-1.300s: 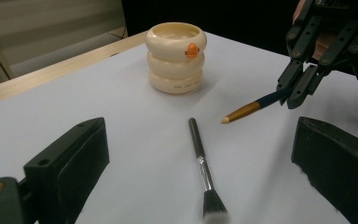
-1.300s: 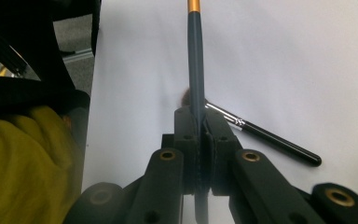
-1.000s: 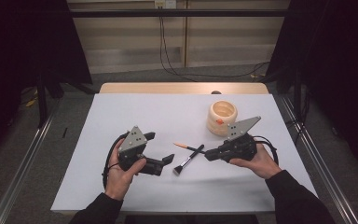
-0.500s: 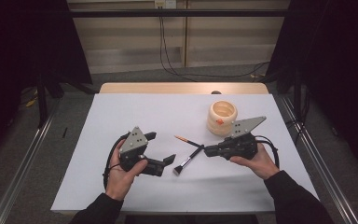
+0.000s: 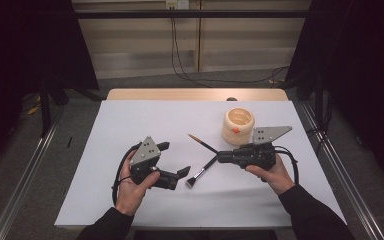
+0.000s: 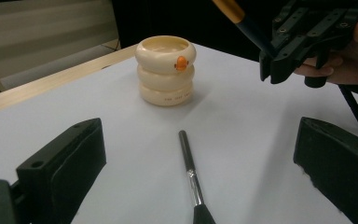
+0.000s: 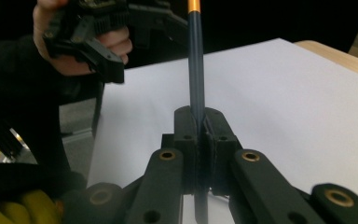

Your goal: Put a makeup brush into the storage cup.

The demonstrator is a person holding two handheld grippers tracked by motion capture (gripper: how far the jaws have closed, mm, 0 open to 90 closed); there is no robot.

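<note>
My right gripper (image 5: 219, 157) is shut on a thin dark stick with an orange end (image 5: 201, 142), held a little above the white table; the stick rises straight out of the closed jaws (image 7: 196, 65). My left gripper (image 5: 174, 160) is open, resting low at the table's front left. A black brush with a silver collar (image 5: 200, 174) lies flat on the table, and its handle (image 6: 188, 163) points away between the open left jaws. A cream ringed cup with an orange spot (image 5: 238, 125) stands upright behind the right gripper, also ahead in the left gripper view (image 6: 165, 70).
The white table sheet (image 5: 130, 120) has a wooden strip along its far edge (image 5: 195, 94). Metal rails run along the floor on both sides. Cables hang from the back wall. The far and left parts of the sheet are bare.
The orange end of the stick has swung up and away from the table in my right gripper. The left gripper and the black brush have stayed put.
</note>
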